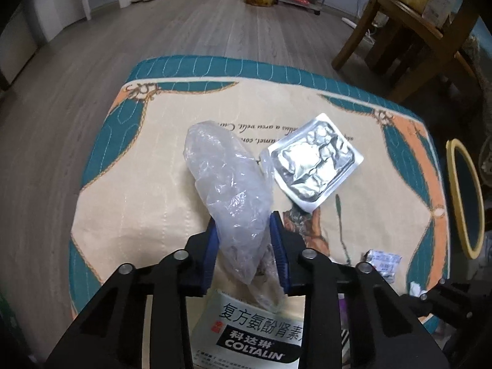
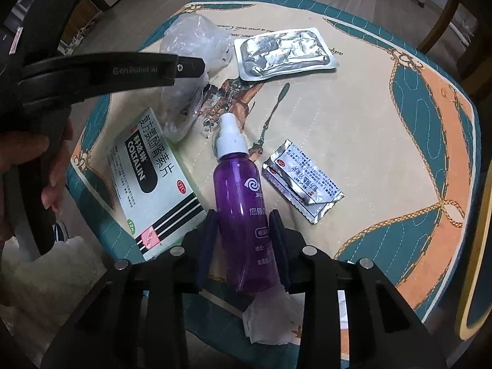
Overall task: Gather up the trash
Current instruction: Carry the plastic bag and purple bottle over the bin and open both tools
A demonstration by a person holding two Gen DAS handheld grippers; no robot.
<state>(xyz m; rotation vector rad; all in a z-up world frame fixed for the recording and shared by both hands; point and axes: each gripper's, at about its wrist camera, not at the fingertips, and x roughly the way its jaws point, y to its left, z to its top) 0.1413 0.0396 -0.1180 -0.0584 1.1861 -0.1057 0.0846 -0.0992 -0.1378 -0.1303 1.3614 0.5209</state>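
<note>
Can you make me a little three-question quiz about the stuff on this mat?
1. True or false: the left hand-held gripper is closed on the clear plastic bag.
2. What is between the right hand-held gripper's fingers? A) purple spray bottle B) medicine box C) foil tray
3. Fill in: the crumpled sachet lies to the ___ of the bottle in the right wrist view.

Key: 1 true; 2 A; 3 right.
</note>
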